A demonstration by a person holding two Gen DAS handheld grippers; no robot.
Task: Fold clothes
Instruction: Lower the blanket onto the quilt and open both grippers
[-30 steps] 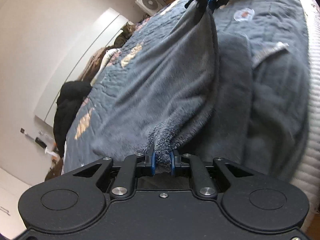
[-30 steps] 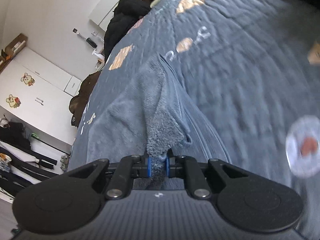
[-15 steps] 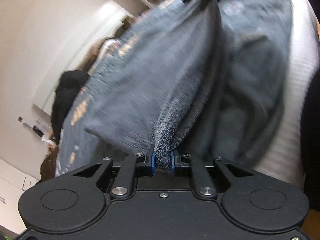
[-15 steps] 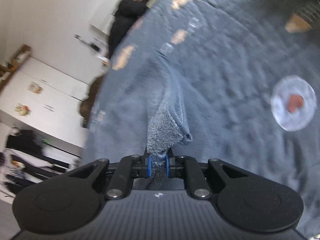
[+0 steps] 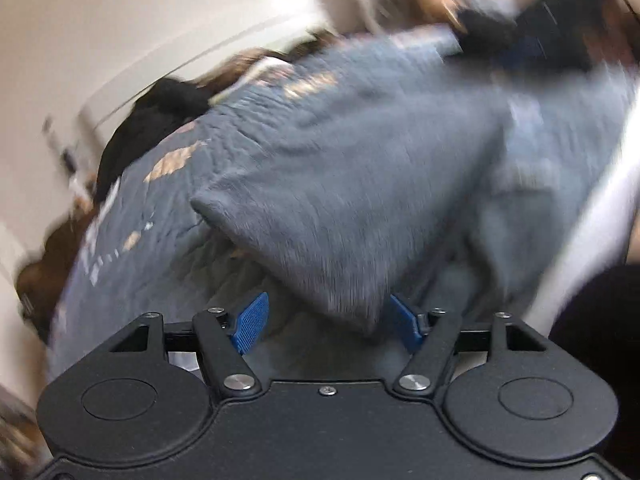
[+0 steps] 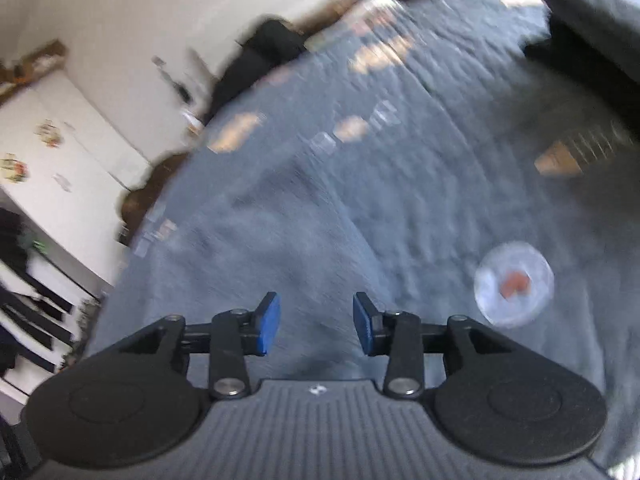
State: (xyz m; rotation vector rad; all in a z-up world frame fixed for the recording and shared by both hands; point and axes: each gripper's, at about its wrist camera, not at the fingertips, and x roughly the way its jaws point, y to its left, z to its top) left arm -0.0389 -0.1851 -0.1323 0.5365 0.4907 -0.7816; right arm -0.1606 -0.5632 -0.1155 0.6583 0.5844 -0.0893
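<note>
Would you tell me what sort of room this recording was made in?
Most likely a bedroom: a wide bed under a grey-blue quilted bedspread fills both views, white cupboard doors with stickers stand along the wall, and dark clothes are heaped beside the bed.

Grey fleece garment on blue quilted bed

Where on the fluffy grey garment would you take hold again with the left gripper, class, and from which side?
Probably at the fluffy grey garment's near hanging corner, from below and in front. That corner dips between the pads of the left gripper, whose jaws are opening; it is the nearest free point.
</note>
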